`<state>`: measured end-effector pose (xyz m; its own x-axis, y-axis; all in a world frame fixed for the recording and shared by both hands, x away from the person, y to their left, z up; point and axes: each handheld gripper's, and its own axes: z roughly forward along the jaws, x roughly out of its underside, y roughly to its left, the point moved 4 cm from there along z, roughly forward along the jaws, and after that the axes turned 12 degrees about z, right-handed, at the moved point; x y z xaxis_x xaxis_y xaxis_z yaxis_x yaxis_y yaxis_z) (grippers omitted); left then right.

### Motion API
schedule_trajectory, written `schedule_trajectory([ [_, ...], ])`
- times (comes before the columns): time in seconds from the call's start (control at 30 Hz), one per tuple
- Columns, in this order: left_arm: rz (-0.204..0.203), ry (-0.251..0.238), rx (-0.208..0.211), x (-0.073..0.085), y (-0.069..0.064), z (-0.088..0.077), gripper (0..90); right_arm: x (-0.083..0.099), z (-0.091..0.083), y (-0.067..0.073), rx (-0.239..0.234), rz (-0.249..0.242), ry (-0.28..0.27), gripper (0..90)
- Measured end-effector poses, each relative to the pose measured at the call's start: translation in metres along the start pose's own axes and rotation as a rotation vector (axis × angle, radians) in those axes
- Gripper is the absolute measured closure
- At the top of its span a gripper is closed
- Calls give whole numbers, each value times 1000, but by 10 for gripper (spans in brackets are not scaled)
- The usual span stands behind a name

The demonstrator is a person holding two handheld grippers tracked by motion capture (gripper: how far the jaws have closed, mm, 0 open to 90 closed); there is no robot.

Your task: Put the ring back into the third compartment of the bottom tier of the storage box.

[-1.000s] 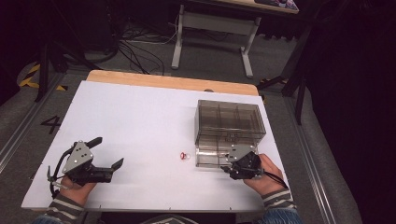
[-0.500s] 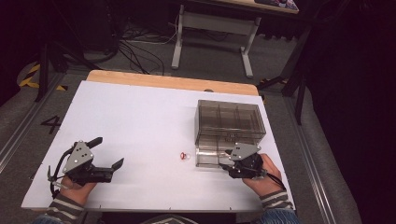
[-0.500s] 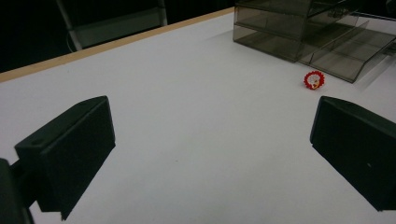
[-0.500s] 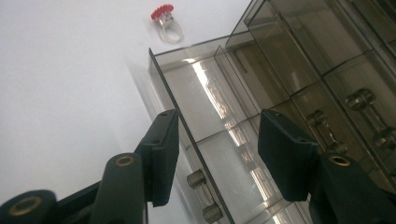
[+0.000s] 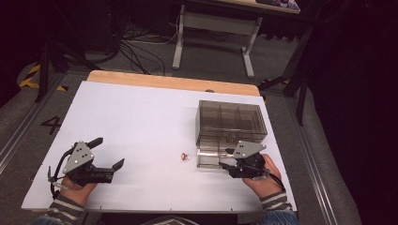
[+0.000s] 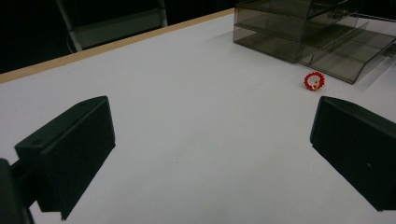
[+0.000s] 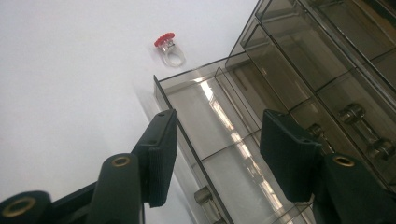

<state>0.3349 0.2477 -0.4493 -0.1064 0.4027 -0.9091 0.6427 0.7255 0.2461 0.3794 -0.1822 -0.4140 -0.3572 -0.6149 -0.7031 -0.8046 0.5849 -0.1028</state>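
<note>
1. From above, the white rectangular table top [image 5: 141, 126] carries a smoky transparent plastic drawer cabinet [image 5: 231, 121] at about 2 o'clock from the table's middle, with its lowest clear drawer [image 5: 210, 158] pulled out toward the person.
2. The small ring with a red beaded flower top [image 5: 185, 156] lies on the bare table just beside the drawer's left front corner, not touching it.
3. The right gripper view shows what the high view cannot: the ring [image 7: 169, 47] has a clear band and lies tipped on its side, and the open drawer [image 7: 205, 116] is split into compartments.
4. The right gripper [image 5: 228, 164] hangs at the drawer's front edge, jaws apart, one to either side of the drawer's front wall.
5. The left gripper [image 5: 109, 154], at 8 o'clock on the table, holds its jaws wide apart over bare table, with the ring [image 6: 314, 80] well ahead at its 1 o'clock.
6. Beyond the table, tangled cables [image 5: 136, 44] and a grey metal desk frame [image 5: 213, 28] stand on the floor.
</note>
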Motion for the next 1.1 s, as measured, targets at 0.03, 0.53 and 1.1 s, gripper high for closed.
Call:
schedule_trajectory([
  [0.03,-4,-5,-1,0,0,0,8,-1,-1,0,-2,4,-4,469],
  [0.53,3,-1,-3,0,0,1,8,-13,-1,3,-24,23,-18,459],
  [1.1,5,0,0,0,1,0,8,-38,10,13,-90,95,15,453],
])
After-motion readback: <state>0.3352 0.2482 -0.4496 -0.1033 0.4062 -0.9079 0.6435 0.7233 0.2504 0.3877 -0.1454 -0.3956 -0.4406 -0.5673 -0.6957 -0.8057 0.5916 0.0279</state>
